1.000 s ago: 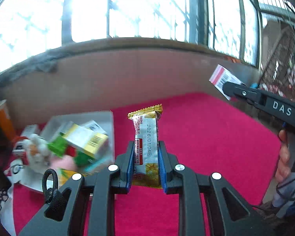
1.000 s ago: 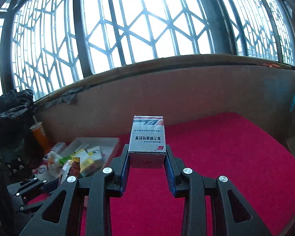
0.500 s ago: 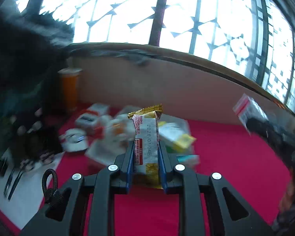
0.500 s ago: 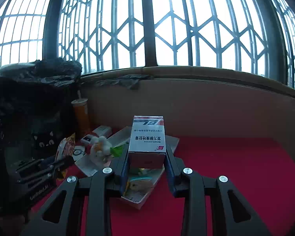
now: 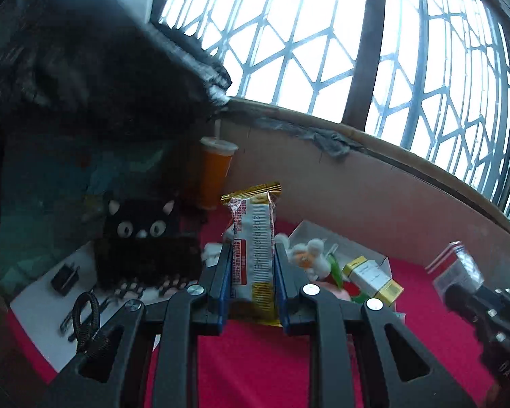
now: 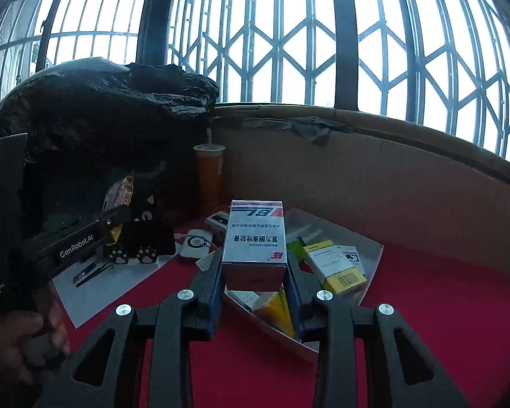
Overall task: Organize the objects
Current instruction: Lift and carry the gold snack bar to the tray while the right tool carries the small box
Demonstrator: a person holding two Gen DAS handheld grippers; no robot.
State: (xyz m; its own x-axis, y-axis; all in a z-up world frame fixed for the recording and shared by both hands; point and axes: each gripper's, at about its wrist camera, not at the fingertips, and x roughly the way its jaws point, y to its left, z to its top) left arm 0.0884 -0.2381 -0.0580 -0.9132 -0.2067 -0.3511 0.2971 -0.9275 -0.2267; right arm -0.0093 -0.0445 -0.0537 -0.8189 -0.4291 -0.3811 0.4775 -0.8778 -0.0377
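left gripper (image 5: 251, 272) jaws clamp snack bar (image 5: 253, 255), long axis upright | right gripper (image 6: 253, 272) jaws clamp box (image 6: 254, 238), directly above tray (image 6: 374, 255), nearer

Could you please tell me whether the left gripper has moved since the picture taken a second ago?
Yes. The left gripper, shut on the snack bar, has swung leftward: the white tray now lies right of it, and the orange cup is ahead.
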